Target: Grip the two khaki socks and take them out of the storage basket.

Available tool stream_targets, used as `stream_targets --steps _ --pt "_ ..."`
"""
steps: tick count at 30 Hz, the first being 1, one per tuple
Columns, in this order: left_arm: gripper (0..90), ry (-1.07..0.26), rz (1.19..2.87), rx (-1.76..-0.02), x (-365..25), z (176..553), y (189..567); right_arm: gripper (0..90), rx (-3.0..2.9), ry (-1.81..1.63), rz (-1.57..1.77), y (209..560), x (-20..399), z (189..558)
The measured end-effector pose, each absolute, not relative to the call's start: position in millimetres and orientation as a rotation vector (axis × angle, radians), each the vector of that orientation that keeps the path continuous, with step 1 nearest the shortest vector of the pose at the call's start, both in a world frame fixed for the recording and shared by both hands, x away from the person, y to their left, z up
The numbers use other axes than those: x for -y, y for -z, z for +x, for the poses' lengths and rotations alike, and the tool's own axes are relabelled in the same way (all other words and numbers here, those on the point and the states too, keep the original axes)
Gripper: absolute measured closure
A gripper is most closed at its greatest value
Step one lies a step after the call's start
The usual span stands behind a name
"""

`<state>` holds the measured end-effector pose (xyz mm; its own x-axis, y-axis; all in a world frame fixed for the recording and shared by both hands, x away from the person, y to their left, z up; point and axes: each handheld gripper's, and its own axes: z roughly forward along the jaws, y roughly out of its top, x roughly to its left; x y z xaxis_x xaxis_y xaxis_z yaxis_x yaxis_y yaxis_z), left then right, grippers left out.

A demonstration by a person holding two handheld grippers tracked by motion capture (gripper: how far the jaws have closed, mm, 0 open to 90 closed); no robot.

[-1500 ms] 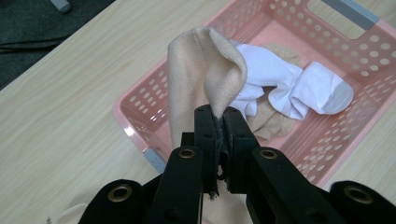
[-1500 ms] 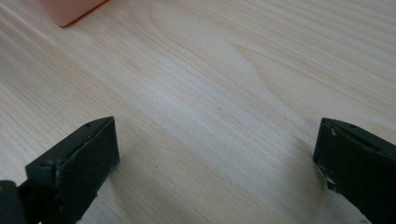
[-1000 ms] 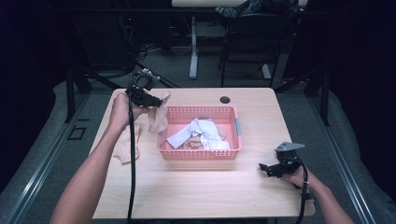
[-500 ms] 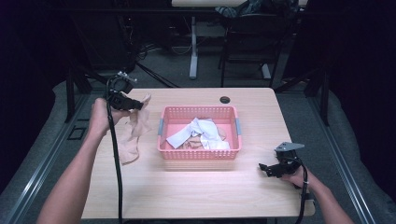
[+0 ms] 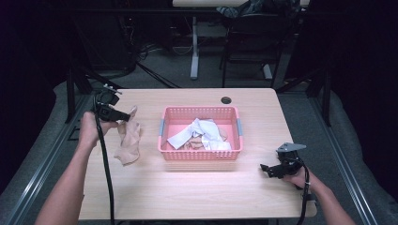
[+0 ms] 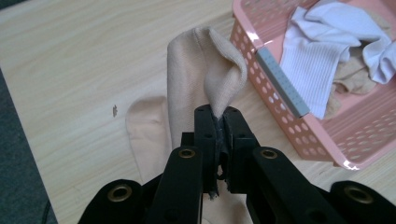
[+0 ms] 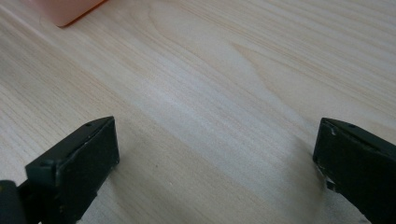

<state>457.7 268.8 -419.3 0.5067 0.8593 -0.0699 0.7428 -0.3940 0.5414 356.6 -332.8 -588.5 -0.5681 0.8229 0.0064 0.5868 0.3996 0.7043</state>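
The left gripper (image 6: 217, 116) fingers clench a beige sock (image 6: 196, 74) at the basket's (image 5: 199, 154) nine o'clock, while the right gripper (image 5: 270, 169) fingers stand released over the tabletop (image 5: 187, 187).

The pale wooden tabletop (image 5: 197, 187) is lit evenly from above in the high view, while the surroundings are left nearly black and little detail is kept there. Soft, short shadows are cast beside the pink perforated plastic basket (image 5: 199, 153). The high view is rendered slightly soft and grainy. In the left gripper view, small glints are seen on the basket rim, and the nearest black parts of the gripper are rendered out of focus. In the right gripper view, a pale sheen is spread across the wood grain and diffuse shadows are thrown beside both blurred jaws.
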Motion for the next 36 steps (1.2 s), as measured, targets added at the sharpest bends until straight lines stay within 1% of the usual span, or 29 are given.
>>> stream_targets --steps 4,5,6,21,22,23,24,27,28,30,31,36 --pt "86.1 -0.276 2.233 -1.352 -274 460 434 0.0 -2.319 -0.961 1.221 589 333 357" --pt "86.1 -0.262 2.234 -1.368 -276 461 443 0.0 -2.32 -0.959 1.22 588 333 357" --pt "86.1 -0.262 2.234 -1.368 -276 461 443 0.0 -2.32 -0.959 1.22 588 333 357" --pt "83.8 -0.195 2.258 -1.493 -271 483 504 0.0 -2.318 -0.961 1.221 589 333 357" --pt "75.7 -0.205 2.248 -1.507 -271 485 507 0.0 -2.318 -0.961 1.222 589 333 357" --pt "71.6 -0.209 2.23 -1.514 -273 485 510 0.0 -2.318 -0.96 1.222 589 333 357" --pt "64.7 -0.225 2.214 -1.529 -273 484 509 0.0 -2.318 -0.961 1.222 589 333 357" --pt "38.2 -0.25 2.189 -1.547 -275 482 507 0.0 -2.318 -0.961 1.222 589 333 357" --pt "38.2 -0.273 2.173 -1.563 -276 479 505 0.0 -2.318 -0.961 1.222 589 333 357" --pt "21.3 -0.317 2.158 -1.564 -276 472 499 0.0 -2.318 -0.96 1.222 589 333 356" --pt "17.9 -0.328 2.147 -1.558 -277 467 496 0.0 -2.318 -0.96 1.222 589 333 356" --pt "15.3 -0.364 2.138 -1.515 -279 439 487 0.0 -2.318 -0.96 1.222 589 333 356"
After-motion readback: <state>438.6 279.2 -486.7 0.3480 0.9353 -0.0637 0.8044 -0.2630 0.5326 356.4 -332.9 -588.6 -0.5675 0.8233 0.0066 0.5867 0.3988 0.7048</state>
